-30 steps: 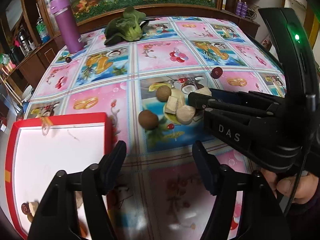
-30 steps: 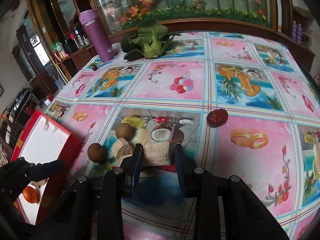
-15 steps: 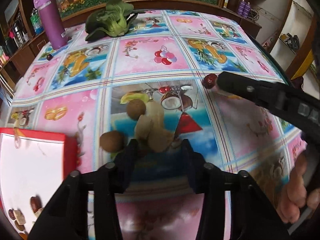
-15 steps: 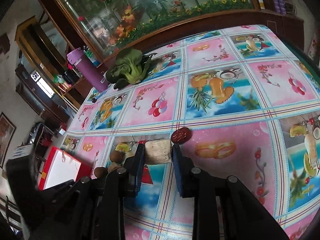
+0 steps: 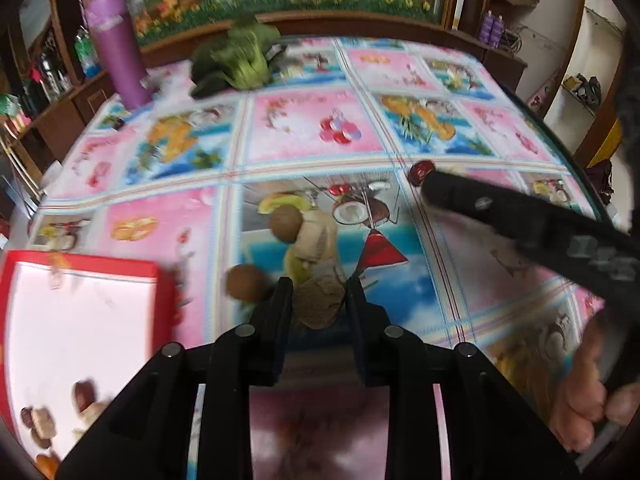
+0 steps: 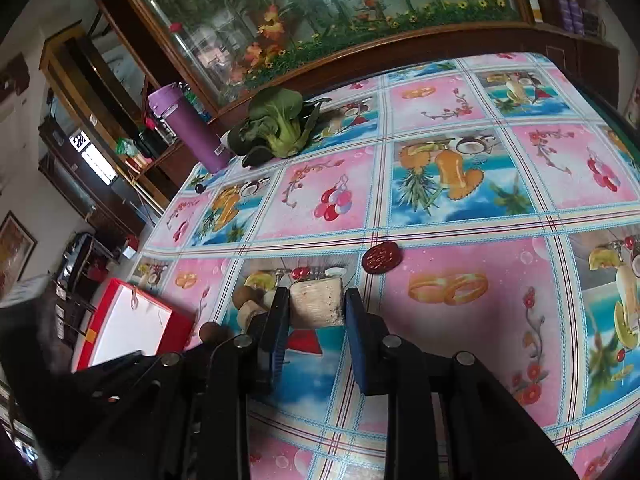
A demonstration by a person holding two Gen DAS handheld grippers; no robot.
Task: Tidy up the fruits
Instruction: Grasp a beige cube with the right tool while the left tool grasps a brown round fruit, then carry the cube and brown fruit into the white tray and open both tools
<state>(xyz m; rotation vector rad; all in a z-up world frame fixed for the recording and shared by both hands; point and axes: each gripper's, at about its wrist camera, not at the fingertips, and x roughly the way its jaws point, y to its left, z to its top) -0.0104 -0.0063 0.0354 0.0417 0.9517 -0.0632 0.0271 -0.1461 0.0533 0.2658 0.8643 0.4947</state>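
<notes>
Bench (image 5: 304,128): fruit-print cloth, fills most of both views. Not part of the task, upper left of the left wrist view: purple flask (image 5: 116,52) and greens (image 5: 240,60).

Red box (image 5: 80,320): lower left of the left wrist view, white inside. A few pieces (image 5: 40,424) already lie at its near corner: brown, pale, one orange, too blurred to name. Judged: sorting is under way but well short of done.

Left on the bench, centre of the left wrist view: two brown round fruits (image 5: 285,222), (image 5: 246,282), a pale lump (image 5: 318,240) between and beyond them. A dark red date (image 6: 380,256) lies apart, right of that cluster.

Right gripper (image 6: 316,316): fingers pinch a pale cut chunk (image 6: 316,304), one pad on each side face, chunk sitting at the fingertips. It looks lifted clear of the cloth; cannot confirm. In the left wrist view this gripper shows as a dark bar crossing in from the right.

Left gripper (image 5: 318,304): fingers closed onto a brown rough piece (image 5: 318,304), held between the tips, just right of the nearer round fruit. Frame is motion-blurred; contact with the bench underneath cannot be told.

Judged remaining: both held pieces to the box, then the four loose ones.
</notes>
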